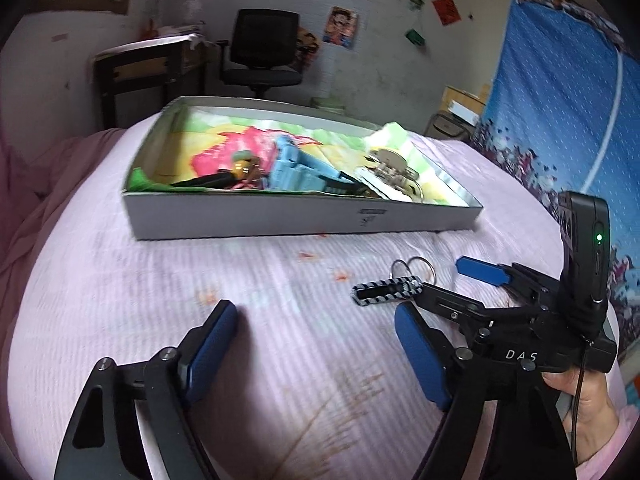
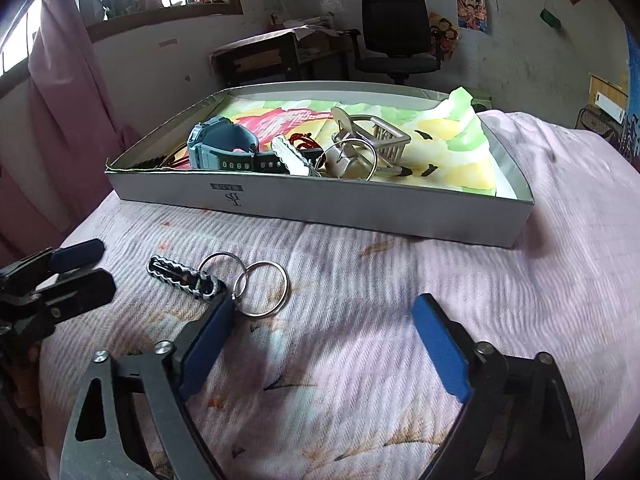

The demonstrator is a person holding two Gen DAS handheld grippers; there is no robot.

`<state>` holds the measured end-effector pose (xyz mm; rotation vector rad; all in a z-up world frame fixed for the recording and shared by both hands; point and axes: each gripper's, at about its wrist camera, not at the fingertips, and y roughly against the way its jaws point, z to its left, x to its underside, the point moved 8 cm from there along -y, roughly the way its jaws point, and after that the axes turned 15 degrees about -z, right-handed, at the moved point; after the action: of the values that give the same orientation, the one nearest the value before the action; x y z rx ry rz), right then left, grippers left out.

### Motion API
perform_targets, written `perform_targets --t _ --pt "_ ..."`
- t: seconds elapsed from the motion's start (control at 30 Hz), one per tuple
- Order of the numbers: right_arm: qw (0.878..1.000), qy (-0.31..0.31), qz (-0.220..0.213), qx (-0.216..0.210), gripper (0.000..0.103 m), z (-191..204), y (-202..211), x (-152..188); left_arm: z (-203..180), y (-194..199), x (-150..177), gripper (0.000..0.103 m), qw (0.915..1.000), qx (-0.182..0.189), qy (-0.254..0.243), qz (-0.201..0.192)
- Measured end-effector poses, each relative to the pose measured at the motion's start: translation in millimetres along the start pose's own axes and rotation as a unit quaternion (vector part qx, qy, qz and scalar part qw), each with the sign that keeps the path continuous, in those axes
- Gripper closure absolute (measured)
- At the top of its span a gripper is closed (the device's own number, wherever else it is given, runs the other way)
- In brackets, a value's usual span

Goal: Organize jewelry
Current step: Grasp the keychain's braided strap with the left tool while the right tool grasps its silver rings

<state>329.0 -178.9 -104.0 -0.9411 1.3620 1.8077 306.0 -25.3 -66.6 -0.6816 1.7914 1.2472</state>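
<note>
I count one box (image 2: 320,208), one keychain (image 2: 186,278) with two rings (image 2: 262,288), one watch (image 2: 218,148), one clip (image 2: 370,132), all but the keychain inside box. Keychain lies on the bedspread (image 2: 360,320) in front of box's near wall, apart from it. My right gripper (image 2: 332,344) is spread wide, holding nothing; its left finger tip sits just beside the keychain's ring end, touching or not I cannot tell. My left gripper (image 1: 316,344) is also wide open, empty, on the same side of box as the keychain, nothing between its fingers. Open bedspread runs along box's whole near wall. Box's far side is near the bed edge.
</note>
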Motion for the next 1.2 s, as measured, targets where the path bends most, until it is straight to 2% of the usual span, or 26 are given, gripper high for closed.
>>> perform_targets --t 0.13,0.2,0.27,0.53,0.83,0.9,1.07,1.2 --pt "1.000 -0.006 0.000 -0.009 0.022 -3 -4 0 -9 -9 -2 0.033 0.9996 0.025 -0.010 0.009" --pt "1.000 -0.011 -0.001 -0.016 0.027 -4 -5 0 -11 -12 -3 0.043 0.9993 0.036 -0.008 0.013" --pt "1.000 -0.016 -0.001 -0.021 0.031 -4 -6 0 -10 -17 -2 0.049 0.9987 0.047 0.004 0.020" --pt "0.999 -0.024 -0.004 -0.032 0.037 -5 -9 0 -14 -26 -1 0.060 0.9952 0.087 0.035 0.027" --pt "0.998 -0.035 -0.009 -0.057 0.052 -2 -10 -1 -20 -32 2 0.084 0.9895 0.127 0.053 0.044" --pt "0.997 -0.037 -0.009 -0.060 0.053 -2 -11 -1 -21 -32 3 0.089 0.9891 0.129 0.052 0.047" --pt "0.997 -0.042 -0.010 -0.065 0.058 -3 -11 -1 -23 -31 5 0.096 0.9890 0.131 0.051 0.047" --pt "0.996 -0.049 -0.011 -0.073 0.061 -4 -13 -2 -24 -27 8 0.097 0.9909 0.121 0.043 0.042"
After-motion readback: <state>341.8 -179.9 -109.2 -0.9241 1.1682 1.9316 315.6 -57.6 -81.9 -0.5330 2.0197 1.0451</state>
